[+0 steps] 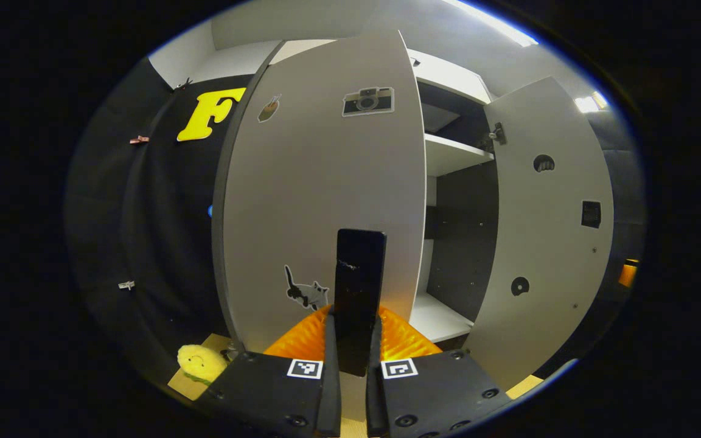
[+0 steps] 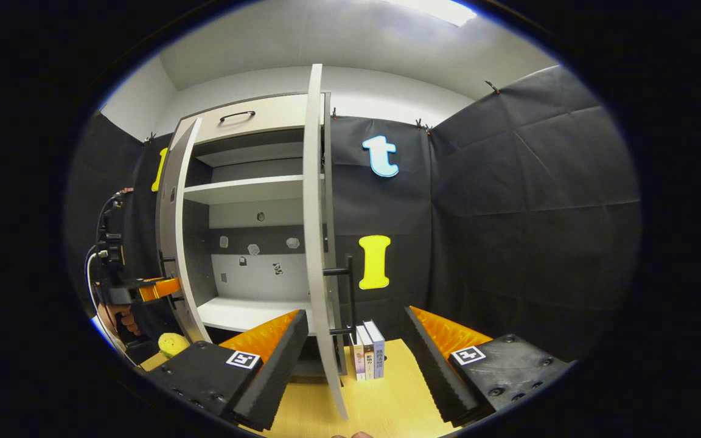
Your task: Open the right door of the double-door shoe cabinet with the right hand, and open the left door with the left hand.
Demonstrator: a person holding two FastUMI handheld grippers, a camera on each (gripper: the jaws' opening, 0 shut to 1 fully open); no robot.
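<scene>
Left gripper view: the left gripper (image 1: 353,359) is closed on the upright dark handle (image 1: 359,292) of the left door (image 1: 320,201), both fingers pressed to its sides. That door stands tall and swung outward, its front bearing a camera sticker (image 1: 368,101) and a cat sticker (image 1: 306,293). The right door (image 1: 545,231) hangs open past white shelves (image 1: 454,153).

Right gripper view: the right gripper (image 2: 356,359) is spread wide, holding nothing. The right door (image 2: 317,243) stands edge-on between its fingers, its bar handle (image 2: 349,292) vertical. Three books (image 2: 369,350) stand on the table (image 2: 381,401); their writing is too small to read
</scene>
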